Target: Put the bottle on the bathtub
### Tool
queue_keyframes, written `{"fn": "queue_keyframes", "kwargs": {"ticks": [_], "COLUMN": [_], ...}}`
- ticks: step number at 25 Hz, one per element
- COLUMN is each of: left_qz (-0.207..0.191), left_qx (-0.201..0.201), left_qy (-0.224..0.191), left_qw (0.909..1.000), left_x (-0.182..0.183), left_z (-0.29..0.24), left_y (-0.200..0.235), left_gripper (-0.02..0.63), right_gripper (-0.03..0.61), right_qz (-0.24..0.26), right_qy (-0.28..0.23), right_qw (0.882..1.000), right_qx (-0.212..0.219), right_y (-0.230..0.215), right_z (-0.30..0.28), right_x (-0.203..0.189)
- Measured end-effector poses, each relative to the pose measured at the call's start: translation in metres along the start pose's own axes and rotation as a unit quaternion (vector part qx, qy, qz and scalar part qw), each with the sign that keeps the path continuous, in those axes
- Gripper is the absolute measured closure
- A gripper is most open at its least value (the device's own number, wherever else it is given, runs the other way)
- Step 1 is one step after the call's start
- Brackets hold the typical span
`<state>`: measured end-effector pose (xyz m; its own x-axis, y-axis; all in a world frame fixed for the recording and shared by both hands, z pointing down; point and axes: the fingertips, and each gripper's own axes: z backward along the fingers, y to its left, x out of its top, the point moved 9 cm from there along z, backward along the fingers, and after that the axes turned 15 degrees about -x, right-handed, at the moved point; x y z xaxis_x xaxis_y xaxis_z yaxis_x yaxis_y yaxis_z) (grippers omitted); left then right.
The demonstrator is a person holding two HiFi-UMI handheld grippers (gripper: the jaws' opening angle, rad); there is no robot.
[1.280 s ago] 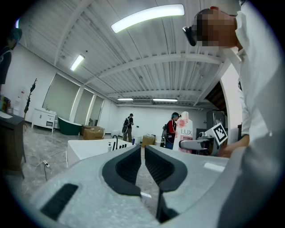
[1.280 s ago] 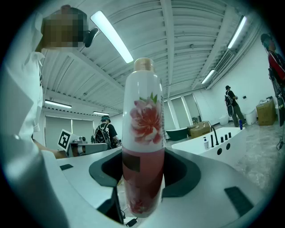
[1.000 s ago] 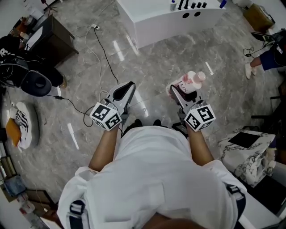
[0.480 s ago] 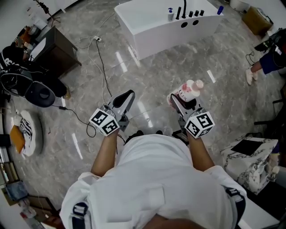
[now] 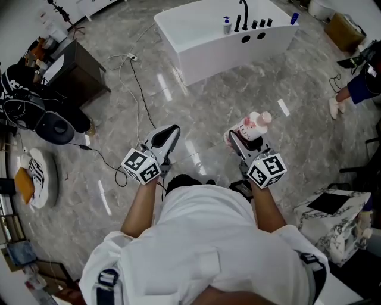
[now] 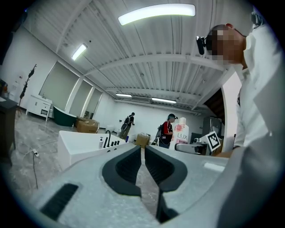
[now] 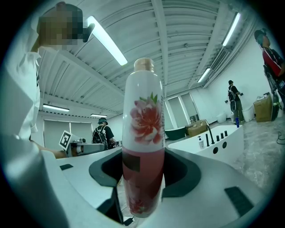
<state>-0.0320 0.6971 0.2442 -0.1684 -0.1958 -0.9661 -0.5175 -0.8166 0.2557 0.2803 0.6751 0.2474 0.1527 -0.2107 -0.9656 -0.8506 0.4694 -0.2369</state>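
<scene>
Grey marble floor (image 5: 238, 89), white bathtub (image 5: 208, 46), gripped bottle (image 5: 251, 126)

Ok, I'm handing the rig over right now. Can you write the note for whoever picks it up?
Left gripper: jaws together, nothing in them.
Right gripper: shut on the bottle, which is pink and white with a flower label, cap pointing away from the person.
Bathtub: white, some way ahead across the floor, with a faucet and a small pump bottle on its rim.
Done: the bottle is in hand.
Left: walk to the bathtub, set the bottle on it, release.
</scene>
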Motion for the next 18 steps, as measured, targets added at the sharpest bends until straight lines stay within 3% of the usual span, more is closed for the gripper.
{"fn": "queue_keyframes", "kwargs": {"ticks": [8, 18], "left_qz": [0.007, 0.024], "left_qx": [-0.011, -0.005], "left_qy": [0.0, -0.01], "left_qw": [0.9999, 0.9996], "left_x": [-0.001, -0.001], "left_z": [-0.019, -0.041], "left_y": [0.016, 0.098], "left_gripper": [0.575, 0.575], "right_gripper": [0.342, 0.342], "right_qz": [-0.022, -0.004], "right_qy": [-0.022, -0.031], "right_qw": [0.999, 0.999], "right_qx": [-0.017, -0.034], "right_y": [-0.018, -0.04], "right_z": [-0.014, -0.089], "right_x": [0.014, 0.037]}}
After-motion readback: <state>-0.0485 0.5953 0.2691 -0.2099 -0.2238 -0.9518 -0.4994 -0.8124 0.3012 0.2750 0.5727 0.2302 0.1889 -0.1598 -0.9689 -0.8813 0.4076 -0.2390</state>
